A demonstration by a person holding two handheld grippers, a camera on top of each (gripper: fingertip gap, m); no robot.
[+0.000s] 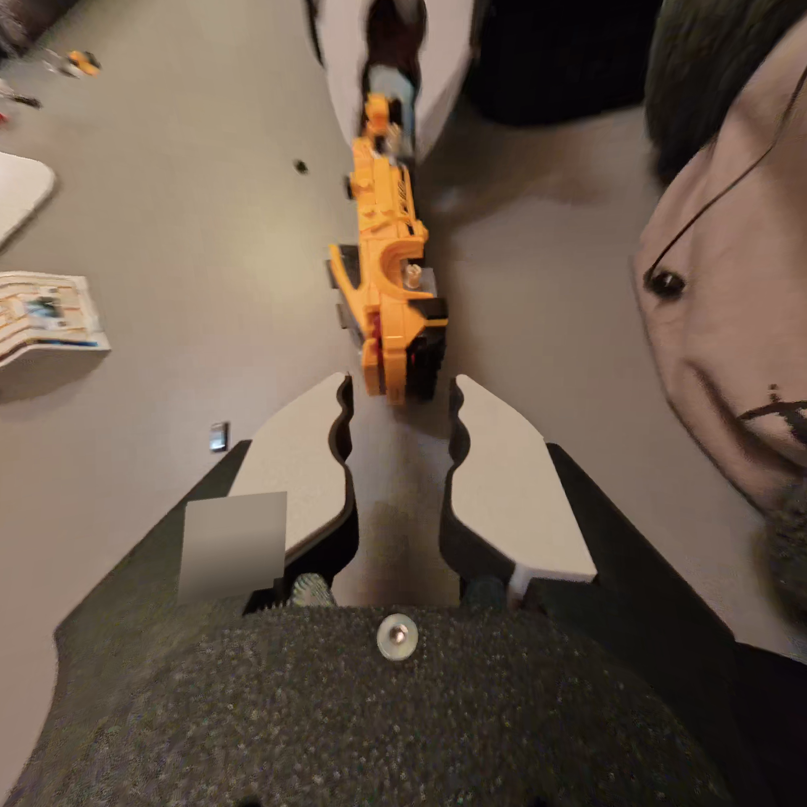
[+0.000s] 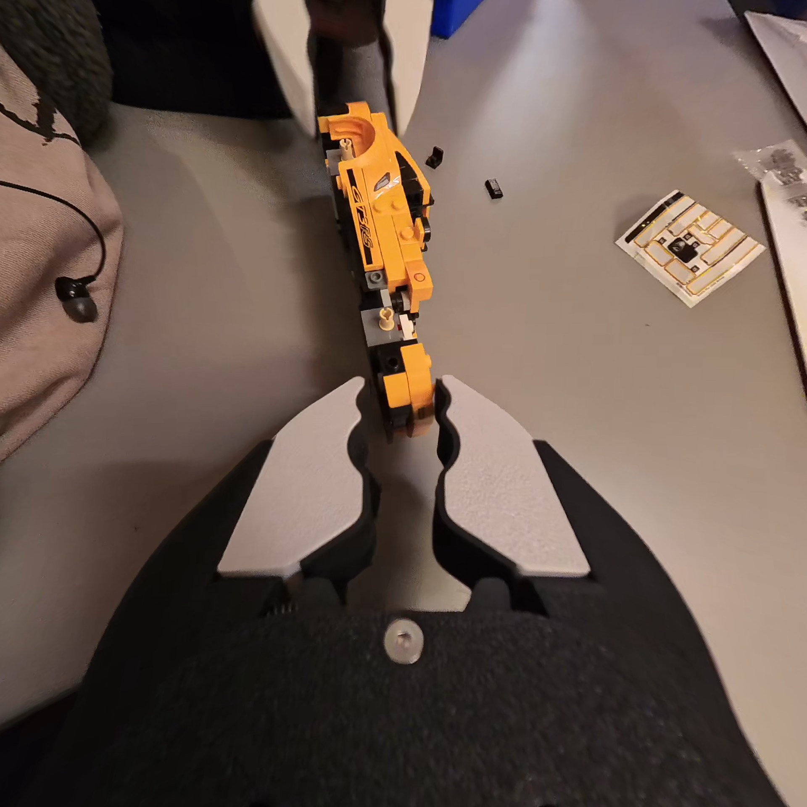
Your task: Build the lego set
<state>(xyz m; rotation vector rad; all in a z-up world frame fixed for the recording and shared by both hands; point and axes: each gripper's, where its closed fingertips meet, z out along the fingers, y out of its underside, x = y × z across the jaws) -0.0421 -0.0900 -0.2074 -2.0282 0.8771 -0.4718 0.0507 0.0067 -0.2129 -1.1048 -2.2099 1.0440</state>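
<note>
The orange and black lego car (image 2: 384, 227) lies on its side between my two grippers over the grey table (image 2: 546, 393). My right gripper (image 2: 401, 386) is shut on the car's near end, an orange rounded part. My left gripper (image 1: 401, 380) is open. Its jaws flank the car's other end (image 1: 401, 358) with small gaps on both sides. In the right wrist view the left gripper (image 2: 353, 124) shows at the top, around the car's far wheel arch. In the left wrist view the right gripper (image 1: 386, 113) shows, blurred, at the top.
A sticker sheet (image 2: 690, 246), two small black pieces (image 2: 493, 188) (image 2: 434, 156) and a plastic bag of parts (image 2: 773, 166) lie to the right. An instruction booklet (image 1: 48, 314) lies to the left. A person's beige top with an earphone (image 2: 74, 297) is close by. My hands' fingertips stand some 15 centimeters from each other.
</note>
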